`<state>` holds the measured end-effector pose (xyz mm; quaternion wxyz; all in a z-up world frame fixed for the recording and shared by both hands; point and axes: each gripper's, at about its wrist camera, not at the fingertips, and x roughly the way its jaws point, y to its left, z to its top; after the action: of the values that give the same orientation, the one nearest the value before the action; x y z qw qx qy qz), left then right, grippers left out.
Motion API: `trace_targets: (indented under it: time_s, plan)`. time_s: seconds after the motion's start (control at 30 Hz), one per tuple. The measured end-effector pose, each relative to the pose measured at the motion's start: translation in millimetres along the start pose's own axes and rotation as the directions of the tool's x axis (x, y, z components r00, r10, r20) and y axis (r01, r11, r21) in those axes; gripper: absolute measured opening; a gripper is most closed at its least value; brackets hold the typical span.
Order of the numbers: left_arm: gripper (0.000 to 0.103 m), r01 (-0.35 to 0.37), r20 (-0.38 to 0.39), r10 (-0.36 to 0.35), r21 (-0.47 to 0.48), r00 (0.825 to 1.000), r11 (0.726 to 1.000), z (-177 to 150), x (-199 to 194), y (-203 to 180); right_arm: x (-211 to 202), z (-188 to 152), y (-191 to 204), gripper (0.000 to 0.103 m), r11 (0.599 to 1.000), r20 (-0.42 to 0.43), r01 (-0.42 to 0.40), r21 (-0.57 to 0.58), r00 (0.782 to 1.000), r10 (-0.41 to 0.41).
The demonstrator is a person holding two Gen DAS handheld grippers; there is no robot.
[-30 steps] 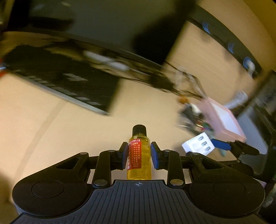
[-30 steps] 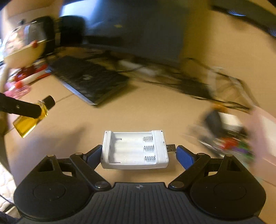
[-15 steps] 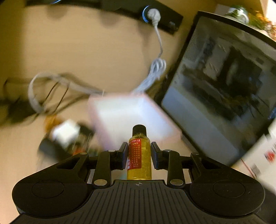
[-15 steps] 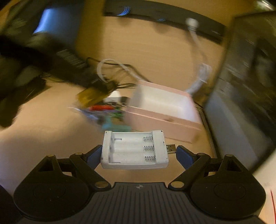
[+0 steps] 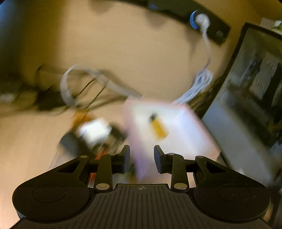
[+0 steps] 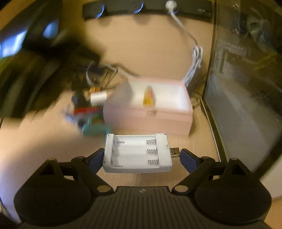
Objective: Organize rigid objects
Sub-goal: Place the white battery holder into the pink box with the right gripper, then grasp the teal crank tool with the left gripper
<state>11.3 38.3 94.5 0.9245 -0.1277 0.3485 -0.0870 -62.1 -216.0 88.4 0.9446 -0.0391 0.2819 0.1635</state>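
Observation:
A small yellow bottle (image 5: 157, 127) with a black cap lies inside the pink box (image 5: 193, 126); the right wrist view also shows the bottle (image 6: 149, 96) in that box (image 6: 149, 121). My left gripper (image 5: 141, 158) hovers just in front of the box, its jaws a narrow gap apart with nothing between them. My right gripper (image 6: 141, 158) is shut wide on a white battery charger (image 6: 137, 155), one pad on its left end and the other on its USB plug. It holds the charger level, a little short of the box's front wall.
A blurred pile of small objects (image 6: 88, 112) and tangled cables (image 5: 84, 88) lie left of the box. A black power strip (image 6: 149, 7) with a white plugged cable (image 6: 193, 58) runs along the back. A dark glass-fronted case (image 6: 246, 88) stands close on the right.
The bottle has left my left gripper and now lies in the pink box. Both views swung from the keyboard side to the box, and the right gripper carried the charger closer to it.

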Motion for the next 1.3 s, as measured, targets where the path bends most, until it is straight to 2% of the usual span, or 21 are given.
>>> trace_targets:
  time_s: [0.07,0.2,0.27,0.33,0.47,0.57,0.67,0.8,1.0,1.1,1.2,1.3]
  plan:
    - [0.033,-0.022,-0.060,0.021,-0.014,0.998,1.000,-23.9,-7.9,5.6,9.1,23.6,-7.0,0.091,1.000,0.070,0.016,0.009,0.997,-0.017]
    - [0.033,-0.053,-0.184,0.050,-0.010,0.982,0.999,-59.0,-12.3,10.9,43.6,74.0,-15.8,0.091,0.988,0.197,0.143,0.051,0.969,-0.150]
    - [0.033,-0.071,-0.229,0.070,0.001,0.971,0.997,-65.9,-15.1,15.5,61.2,89.3,-16.0,0.091,0.985,0.186,0.162,0.054,0.968,-0.169]
    - [0.033,-0.073,-0.230,0.078,0.032,0.970,0.997,-67.2,-21.4,20.2,72.3,93.0,-11.3,0.092,0.981,0.160,0.182,0.062,0.969,-0.190]
    - [0.033,-0.061,-0.206,0.069,0.047,0.976,0.997,-54.3,-25.5,27.3,57.2,66.2,0.4,0.092,0.988,0.148,0.136,0.069,0.978,-0.144]
    - [0.033,-0.025,-0.192,0.028,0.016,0.981,1.000,-41.1,-14.9,27.8,41.3,41.7,6.9,0.092,0.988,0.119,0.147,0.043,0.981,-0.151]
    - [0.033,0.003,-0.188,-0.010,-0.036,0.982,0.999,-30.9,6.3,21.6,25.1,21.2,15.2,0.092,0.989,0.054,0.147,0.031,0.987,-0.149]
    - [0.033,-0.003,-0.200,-0.008,-0.057,0.980,0.998,-22.7,35.1,11.7,2.4,-9.4,28.9,0.092,0.973,0.013,0.229,-0.031,0.973,-0.228]
    - [0.036,0.008,-0.230,0.006,0.060,0.973,0.998,-28.4,53.7,-3.3,-23.4,-44.4,31.8,0.091,0.945,-0.065,0.322,-0.062,0.943,-0.326]
    - [0.035,0.060,-0.265,-0.026,0.123,0.964,0.991,-37.5,46.1,-6.6,-25.8,-51.8,28.1,0.091,0.933,-0.101,0.357,-0.044,0.927,-0.360]
    - [0.035,0.159,-0.307,-0.090,0.208,0.947,0.965,-51.1,26.1,-8.6,-25.5,-56.9,25.0,0.092,0.934,-0.125,0.356,-0.014,0.927,-0.355]
    - [0.035,0.173,-0.253,-0.088,0.335,0.963,0.926,-62.0,-6.3,-9.3,-19.0,-58.8,21.3,0.092,0.944,-0.158,0.330,0.028,0.933,-0.322]
